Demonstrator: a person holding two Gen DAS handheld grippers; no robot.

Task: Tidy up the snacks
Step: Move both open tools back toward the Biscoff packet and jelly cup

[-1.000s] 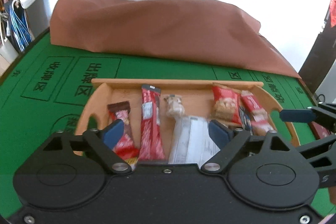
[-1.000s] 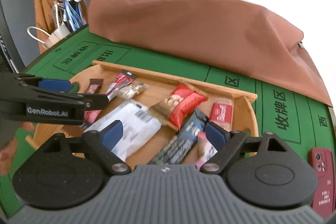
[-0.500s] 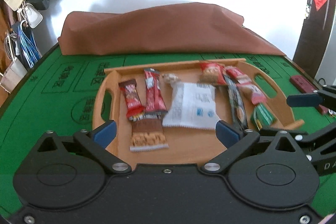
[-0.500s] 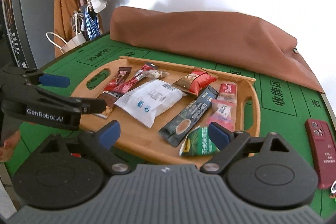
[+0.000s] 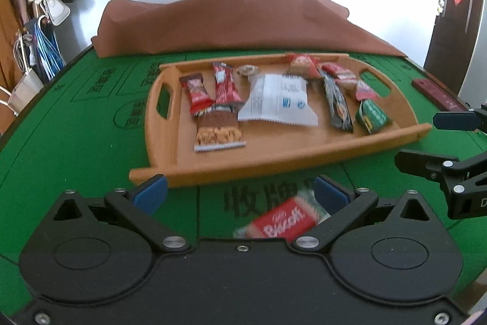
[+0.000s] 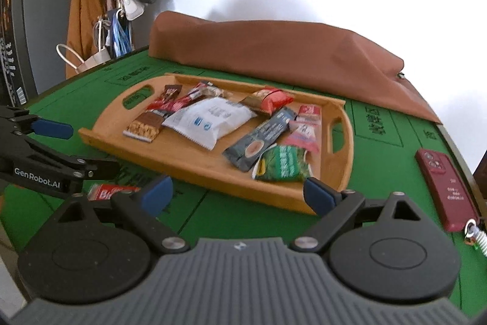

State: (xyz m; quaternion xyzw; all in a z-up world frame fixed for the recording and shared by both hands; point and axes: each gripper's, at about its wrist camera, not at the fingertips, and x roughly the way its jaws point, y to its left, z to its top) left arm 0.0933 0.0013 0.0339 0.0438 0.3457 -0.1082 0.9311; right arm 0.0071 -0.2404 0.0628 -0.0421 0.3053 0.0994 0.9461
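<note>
Plainly, the red Biscoff packet (image 5: 283, 223) lies flat on the green table (image 5: 76, 148), just short of the wooden tray (image 5: 274, 160) that holds the other snacks. It sits between the spread fingers of the left gripper (image 5: 240, 191), untouched. The right gripper (image 6: 237, 193) is likewise wide and holds nothing. The packet looks light, its wrapper thin and slick (the biscuit inside probably snaps easily), so a gentle pinch across the short width near the middle seems safest, not the crimped ends.
</note>
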